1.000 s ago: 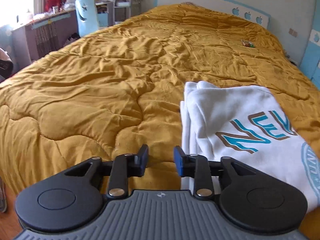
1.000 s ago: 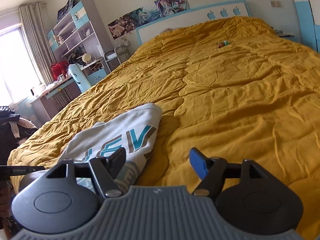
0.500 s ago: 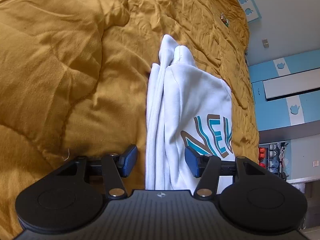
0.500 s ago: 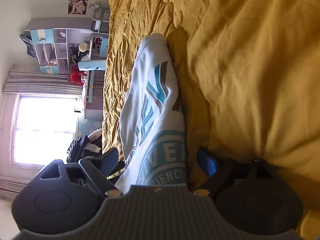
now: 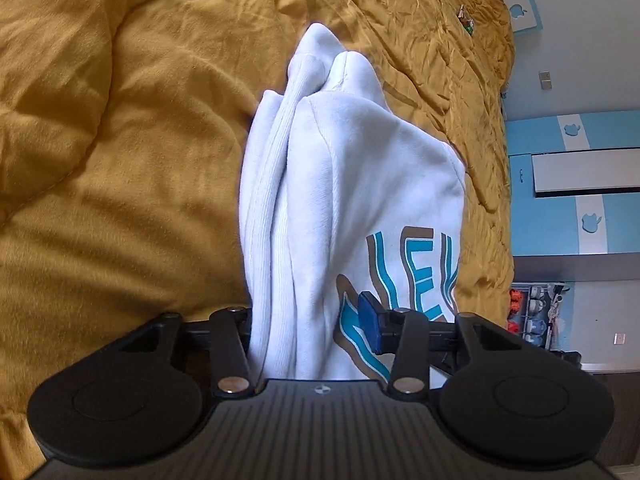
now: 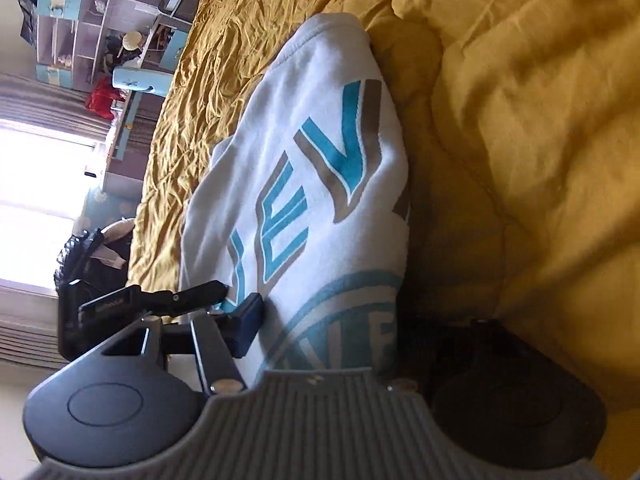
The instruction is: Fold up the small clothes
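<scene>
A folded white sweatshirt (image 5: 352,184) with teal and brown lettering lies on the mustard quilt (image 5: 120,160). My left gripper (image 5: 308,324) is turned on its side with the garment's near left edge between its jaws, which are still parted around the thick folds. One blue pad (image 5: 370,322) presses the printed top; the other finger is hidden under the cloth. My right gripper (image 6: 324,328) straddles the sweatshirt's (image 6: 312,168) other near edge. Its left pad (image 6: 248,324) rests on the print, and its right finger is hidden in shadow under the cloth.
The bed's quilt (image 6: 520,120) spreads wide around the garment. A small toy (image 5: 466,22) lies far up the bed. A desk, shelves and light blue chair (image 6: 136,80) stand by the window. Blue wardrobe doors (image 5: 568,184) are on the other side.
Both grippers rolled onto their sides and slid forward over the sweatshirt's near edges. The cloth now sits deep between each pair of fingers, and the left jaws have narrowed on it.
</scene>
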A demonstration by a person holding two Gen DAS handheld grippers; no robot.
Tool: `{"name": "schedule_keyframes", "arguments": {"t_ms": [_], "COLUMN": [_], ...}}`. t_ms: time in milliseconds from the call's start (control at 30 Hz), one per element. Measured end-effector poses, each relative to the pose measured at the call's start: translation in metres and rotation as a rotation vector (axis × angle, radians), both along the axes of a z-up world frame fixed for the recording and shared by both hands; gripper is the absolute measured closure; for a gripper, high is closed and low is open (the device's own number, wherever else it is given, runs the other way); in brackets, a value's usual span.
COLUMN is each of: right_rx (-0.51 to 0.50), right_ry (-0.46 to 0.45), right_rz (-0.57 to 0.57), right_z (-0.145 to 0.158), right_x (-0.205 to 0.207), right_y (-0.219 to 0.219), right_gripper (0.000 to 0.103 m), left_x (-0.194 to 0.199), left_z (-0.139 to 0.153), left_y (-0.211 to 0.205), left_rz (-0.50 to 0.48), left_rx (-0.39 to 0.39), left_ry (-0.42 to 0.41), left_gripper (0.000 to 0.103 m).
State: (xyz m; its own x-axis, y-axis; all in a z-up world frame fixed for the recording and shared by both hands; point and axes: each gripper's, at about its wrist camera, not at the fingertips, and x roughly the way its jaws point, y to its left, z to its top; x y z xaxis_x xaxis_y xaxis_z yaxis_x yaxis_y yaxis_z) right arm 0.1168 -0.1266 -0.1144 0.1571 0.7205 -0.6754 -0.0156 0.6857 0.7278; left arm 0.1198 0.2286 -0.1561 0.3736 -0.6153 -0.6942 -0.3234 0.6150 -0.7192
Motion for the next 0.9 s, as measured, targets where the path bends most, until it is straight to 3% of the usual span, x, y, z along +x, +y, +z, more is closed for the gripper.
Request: {"name": "schedule_keyframes", "arguments": {"t_ms": [133, 267, 367, 600, 900], "right_rx": [-0.097, -0.161, -0.121, -0.085, -0.057], "right_ry": [-0.131, -0.236, -0.232, -0.264, -0.294], "right_rz": [0.013, 0.064, 0.036, -0.007, -0.083], "right_z": [0.023, 0.048, 0.051, 0.073, 0.106], "right_x": [-0.012, -0.017, -0.015, -0.003, 0.009], "right_y": [0.01, 0.017, 0.002, -0.018, -0.098], "right_gripper": [0.071, 0.076, 0.076, 0.077, 0.077], "left_x": [-0.011, -0.019, -0.023, -0.013, 0.011], "left_z": [0.03, 0.059, 0.074, 0.097, 0.123], "left_y": [-0.015, -0.039, -0.053, -0.084, -0.155], "left_rz": [-0.031, -0.09, -0.114, -0.157, -0.238], "left_rx": [0.174, 0.363, 0.449, 0.452, 0.452], "left_ry": [-0.074, -0.154, -0.185, -0.224, -0.321], "left_gripper": [0.077, 0.082, 0.083, 0.083, 0.083]}}
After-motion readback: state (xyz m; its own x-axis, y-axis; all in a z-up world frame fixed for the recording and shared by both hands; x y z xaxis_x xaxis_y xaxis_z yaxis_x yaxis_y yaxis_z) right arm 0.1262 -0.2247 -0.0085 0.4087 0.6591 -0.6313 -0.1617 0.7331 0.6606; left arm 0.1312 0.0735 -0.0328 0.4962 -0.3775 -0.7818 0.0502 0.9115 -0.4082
